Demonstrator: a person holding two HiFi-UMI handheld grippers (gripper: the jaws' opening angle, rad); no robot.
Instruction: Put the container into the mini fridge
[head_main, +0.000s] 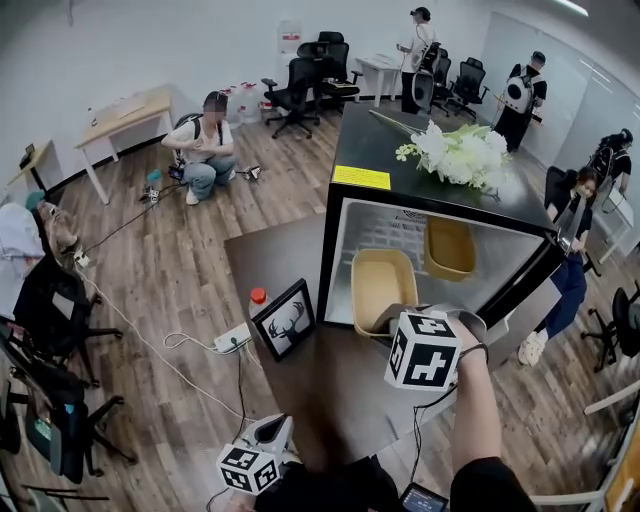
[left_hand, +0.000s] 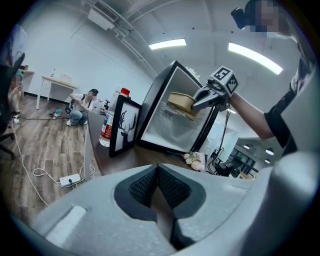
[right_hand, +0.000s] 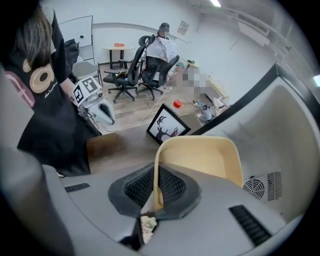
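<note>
1. Head view: the right gripper (head_main: 400, 320) is clamped on the near rim of the beige container (head_main: 380, 285). It holds the container in the open front of the fridge (head_main: 355, 150), toward the left side. The left gripper (head_main: 268, 440) hangs near and low, well left of the fridge. A frame (head_main: 284, 320) and a bottle (head_main: 258, 300) stand on the table (head_main: 330, 400) just left of the fridge.
2. Left gripper view: its jaws are together with nothing between them. Farther off, the container hangs tilted and high in the fridge mouth, resting on nothing.
3. Right gripper view: the pads pinch one thin wall of the container at its rim. The container looks like light, stiff, smooth plastic. Held by a single edge it may pivot or slip, so a firm pinch at mid-wall seems best.
</note>
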